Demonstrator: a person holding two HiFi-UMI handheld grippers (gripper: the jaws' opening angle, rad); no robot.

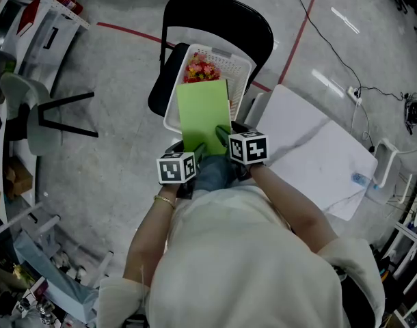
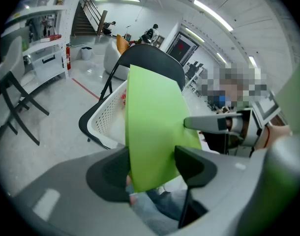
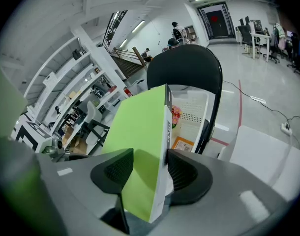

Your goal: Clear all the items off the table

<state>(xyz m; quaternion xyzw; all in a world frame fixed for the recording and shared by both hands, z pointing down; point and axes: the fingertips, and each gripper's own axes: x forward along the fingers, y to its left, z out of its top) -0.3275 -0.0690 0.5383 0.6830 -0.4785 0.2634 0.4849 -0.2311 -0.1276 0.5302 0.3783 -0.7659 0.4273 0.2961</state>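
Plainly, the only writing is on the box (image 3: 140, 132): a line of dark print runs up its white side edge in the right gripper view, too small to read; its broad face is bare lime green. Both tools pinch it; the left tool (image 2: 152, 173) has the box's lower end between its pads, both touching it; the right tool (image 3: 147, 173) clamps the thin side, one pad on the green face and one on the back.

The box hangs tilted over the near rim of a white basket (image 1: 239, 67), which sits on the seat of a black chair (image 1: 215, 12); red and pink flowers (image 1: 202, 68) lie at the basket's far end; an orange-edged card (image 3: 182, 144) lies on its bottom, beside the box; the chair back rises just behind the basket.

The white desk (image 1: 311, 156) stands near the chair, on its right; a black cable (image 1: 325, 43) and red tape (image 1: 130, 31) cross the grey floor (image 1: 113, 80) beyond; open floor lies left of the chair, up to a pale seat and shelves at the edge.
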